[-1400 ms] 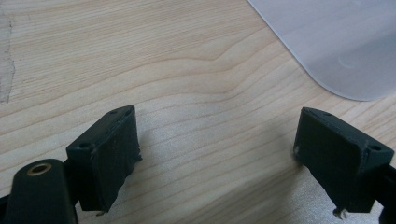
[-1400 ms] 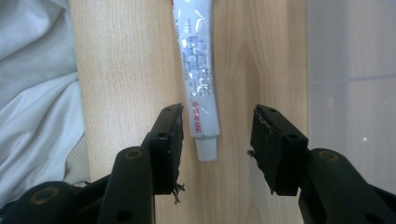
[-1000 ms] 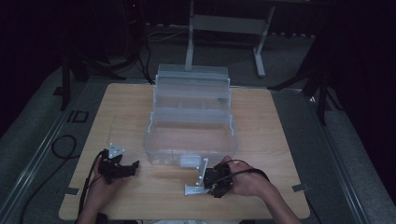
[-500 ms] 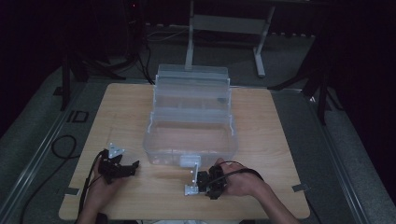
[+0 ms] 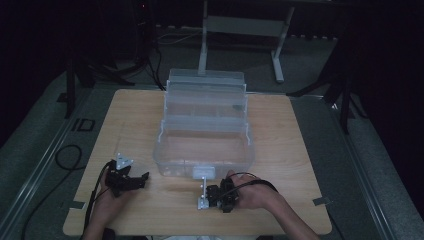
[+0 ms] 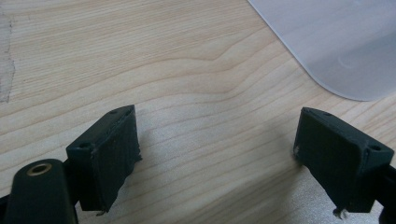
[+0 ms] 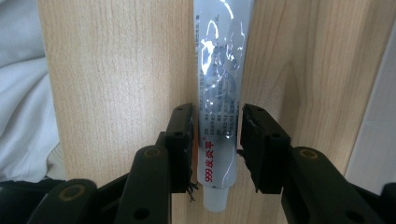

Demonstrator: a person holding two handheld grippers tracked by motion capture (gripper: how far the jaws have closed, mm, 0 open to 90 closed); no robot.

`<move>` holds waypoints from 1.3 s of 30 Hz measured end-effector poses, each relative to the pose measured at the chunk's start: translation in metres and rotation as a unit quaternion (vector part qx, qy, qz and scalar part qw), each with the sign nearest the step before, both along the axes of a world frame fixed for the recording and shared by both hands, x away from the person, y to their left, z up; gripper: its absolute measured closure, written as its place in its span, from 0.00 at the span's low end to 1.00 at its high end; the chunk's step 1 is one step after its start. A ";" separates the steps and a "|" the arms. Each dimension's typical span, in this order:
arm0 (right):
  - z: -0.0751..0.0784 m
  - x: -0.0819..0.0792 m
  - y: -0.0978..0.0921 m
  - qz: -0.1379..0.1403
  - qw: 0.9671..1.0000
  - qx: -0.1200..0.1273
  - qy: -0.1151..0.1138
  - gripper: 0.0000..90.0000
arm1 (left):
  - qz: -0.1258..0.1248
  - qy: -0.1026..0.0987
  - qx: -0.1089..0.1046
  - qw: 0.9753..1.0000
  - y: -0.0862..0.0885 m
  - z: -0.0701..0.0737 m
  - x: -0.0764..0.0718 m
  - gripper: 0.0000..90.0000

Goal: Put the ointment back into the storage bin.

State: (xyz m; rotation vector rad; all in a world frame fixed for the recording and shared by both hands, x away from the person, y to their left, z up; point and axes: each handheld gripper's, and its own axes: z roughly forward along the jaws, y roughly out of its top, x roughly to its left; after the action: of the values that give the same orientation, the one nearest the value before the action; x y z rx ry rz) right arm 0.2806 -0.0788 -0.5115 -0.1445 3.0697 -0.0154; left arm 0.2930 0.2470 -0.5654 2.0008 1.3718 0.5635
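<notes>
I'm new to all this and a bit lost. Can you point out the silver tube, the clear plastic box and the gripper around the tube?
silver tube (image 7: 219, 93), right gripper view, on its foil body.
clear plastic box (image 5: 202, 167), high view, on its front wall.
right gripper (image 7: 217, 140), right gripper view, midway between its fingertips.

Seen from high above the near edge of the desk (image 5: 280, 130), facing forward and down, far enough off to take in the whole desktop, the clear plastic box (image 5: 205, 125) at its middle and dark floor beyond. Seen from the left gripper (image 6: 217, 154), looking close along wide-spread jaws at bare wood grain, with a corner of the same box at top right. Seen from the right gripper (image 7: 217, 140), pointing nearly straight down, very near, at a silver tube (image 7: 219, 93) on the same wood, near the desk's front edge.
</notes>
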 end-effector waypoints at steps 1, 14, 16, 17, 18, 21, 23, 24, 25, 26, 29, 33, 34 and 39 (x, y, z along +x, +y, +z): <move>0.000 0.001 0.000 0.002 1.000 -0.004 -0.001 0.72 | 0.000 0.000 0.000 1.000 0.000 0.000 0.000 0.16; -0.003 0.004 0.003 0.006 1.000 -0.027 0.004 0.74 | 0.000 0.000 0.000 1.000 0.000 0.000 0.000 0.16; -0.003 0.004 0.004 0.008 1.000 -0.029 0.005 0.74 | 0.000 0.000 0.000 1.000 0.000 0.000 0.000 0.16; -0.004 0.004 0.004 0.008 0.999 -0.030 0.006 0.75 | 0.000 0.000 0.000 1.000 0.000 0.000 0.000 0.16; -0.004 0.004 0.004 0.009 0.999 -0.031 0.006 0.75 | 0.000 0.000 0.000 1.000 0.000 0.000 0.000 0.16; -0.006 0.005 0.004 0.008 0.999 -0.033 0.008 0.75 | 0.000 0.000 0.000 1.000 0.000 0.000 0.000 0.16; -0.007 0.005 0.005 0.007 0.999 -0.033 0.008 0.75 | 0.000 0.000 0.000 1.000 0.000 0.000 0.000 0.16; -0.007 0.005 0.005 0.008 0.999 -0.036 0.008 0.75 | 0.000 0.000 0.000 1.000 0.000 0.000 0.000 0.16; -0.007 0.005 0.006 0.010 0.999 -0.036 0.008 0.75 | 0.000 0.000 0.000 1.000 0.000 0.000 0.000 0.16; -0.007 0.005 0.006 0.010 0.999 -0.036 0.008 0.75 | 0.000 0.000 0.000 1.000 0.000 0.000 0.000 0.16; -0.007 0.005 0.007 0.011 0.999 -0.039 0.011 0.76 | 0.000 0.000 0.000 1.000 0.000 0.000 0.000 0.16; -0.007 0.006 0.008 0.014 0.999 -0.042 0.014 0.77 | 0.000 0.000 0.000 1.000 0.000 0.000 0.000 0.16; -0.007 0.006 0.008 0.014 0.999 -0.043 0.015 0.77 | 0.000 0.000 0.000 1.000 0.000 0.000 0.000 0.16; -0.007 0.005 0.008 0.019 0.999 -0.042 0.014 0.78 | 0.000 0.000 0.000 1.000 0.000 0.000 0.000 0.16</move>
State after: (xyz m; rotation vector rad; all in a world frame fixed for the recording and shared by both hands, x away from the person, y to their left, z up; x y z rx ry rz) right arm 0.2855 -0.0704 -0.5188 -0.2090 3.0954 -0.1412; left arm 0.2929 0.2470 -0.5654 2.0012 1.3718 0.5639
